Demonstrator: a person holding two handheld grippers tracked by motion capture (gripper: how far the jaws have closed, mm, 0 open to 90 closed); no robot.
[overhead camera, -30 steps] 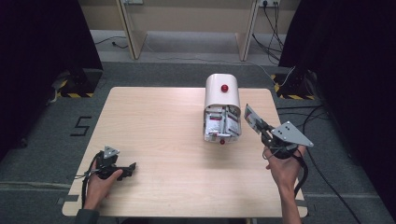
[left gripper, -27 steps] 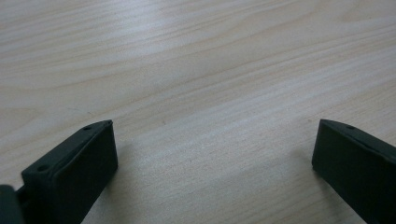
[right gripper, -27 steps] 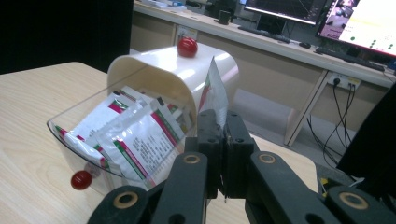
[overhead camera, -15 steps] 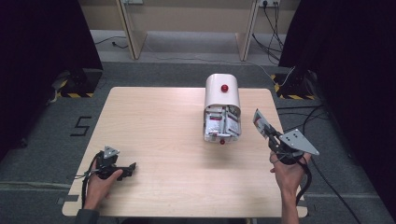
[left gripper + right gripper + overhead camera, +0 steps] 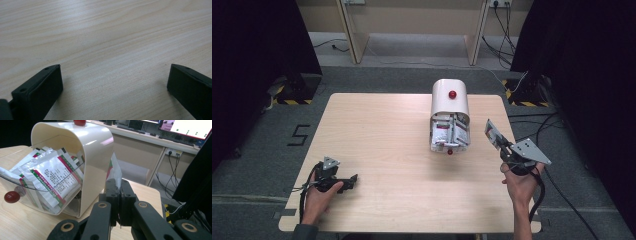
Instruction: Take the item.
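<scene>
A cream arched container (image 5: 449,102) (image 5: 82,152) with a red knob on top stands at the table's middle right. Its clear front door (image 5: 30,195) hangs open, with several silver sachets (image 5: 447,134) (image 5: 50,176) inside. My right gripper (image 5: 498,141) (image 5: 120,202), off the container's right side, is shut on one silver sachet (image 5: 492,132) (image 5: 115,170) held upright and clear of the container. My left gripper (image 5: 349,181) (image 5: 113,85) rests open on the bare wood at the front left, with nothing between its jaws.
The wooden table (image 5: 377,130) has its right edge just beside my right hand. Cables (image 5: 552,185) trail on the grey floor to the right. Desk legs and sockets stand at the back.
My right gripper has drawn the sachet away from the container, to the right and toward the table's near edge. The left gripper has not moved.
</scene>
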